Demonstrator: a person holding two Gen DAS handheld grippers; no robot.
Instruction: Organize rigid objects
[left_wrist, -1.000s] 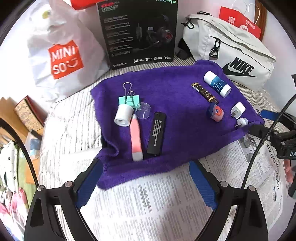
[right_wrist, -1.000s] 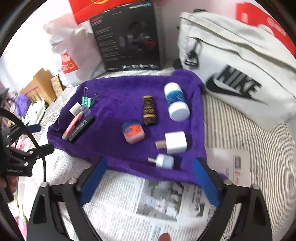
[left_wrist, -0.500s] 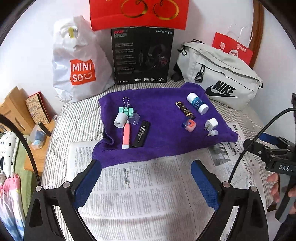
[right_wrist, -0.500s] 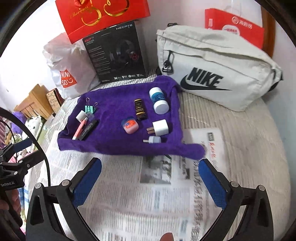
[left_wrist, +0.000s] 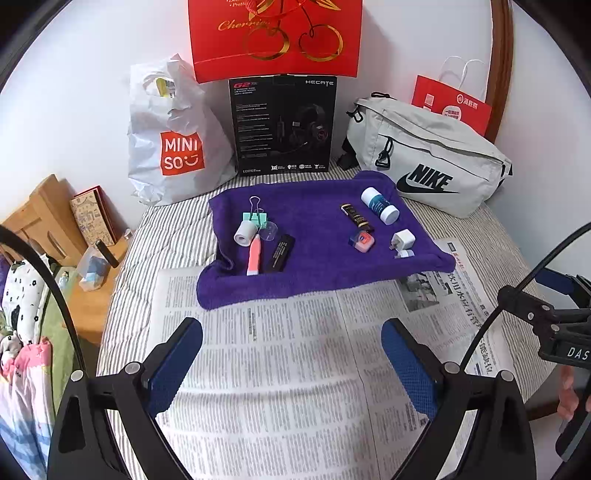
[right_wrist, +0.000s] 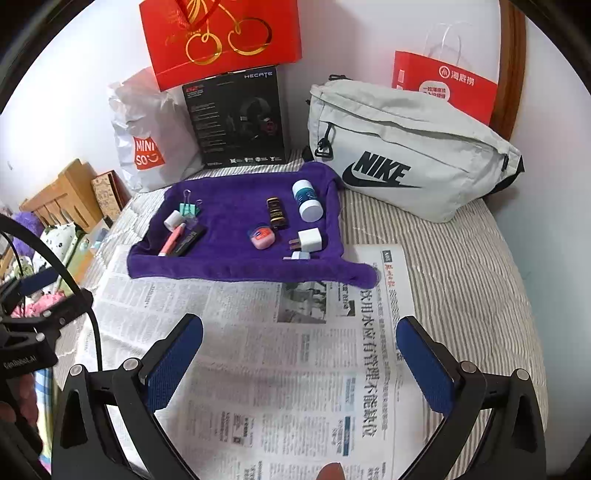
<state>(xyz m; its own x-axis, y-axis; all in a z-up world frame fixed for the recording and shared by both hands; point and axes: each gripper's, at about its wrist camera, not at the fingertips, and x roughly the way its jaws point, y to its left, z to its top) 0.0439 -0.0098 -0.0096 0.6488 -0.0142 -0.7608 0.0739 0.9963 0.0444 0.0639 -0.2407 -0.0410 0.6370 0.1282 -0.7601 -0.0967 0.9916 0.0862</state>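
Striped bed cover (left_wrist: 166, 236) underfoot, white wall behind, spread newspaper (left_wrist: 295, 369) across the near part. Purple towel (left_wrist: 314, 269) laid flat beyond the newspaper, near edge overlapping it. Left cluster on towel: teal binder clip (left_wrist: 255, 214) at the back, white tape roll (left_wrist: 245, 232) just in front, clear round cap (left_wrist: 268, 230) beside the roll, pink stick (left_wrist: 253, 254) lying lengthwise toward the near edge, black rectangular bar (left_wrist: 280, 253) alongside it to the right. Right cluster, well apart from the left: white-and-blue tube (left_wrist: 379, 205) lying on its side at the back, dark gold-banded tube (left_wrist: 356, 217) just left of it, small pink-and-blue container (left_wrist: 362, 240) nearer, white plug adapter (left_wrist: 402, 240) to its right, smaller white plug (left_wrist: 405, 254) at the towel's near right. Against the wall, left to right: white Miniso bag (left_wrist: 173, 147), black headset box (left_wrist: 282, 123) with red cherry bag (left_wrist: 275, 37) above it, grey Nike bag (left_wrist: 428, 155), red paper bag (left_wrist: 452, 105). Wooden furniture (left_wrist: 40, 218) to the left of the bed. Left gripper (left_wrist: 291, 358) poised over the newspaper, short of the towel, blue pads wide apart, nothing between them. Right gripper (right_wrist: 299, 358) likewise over the newspaper, pads spread wide, holding nothing, well clear of all items.
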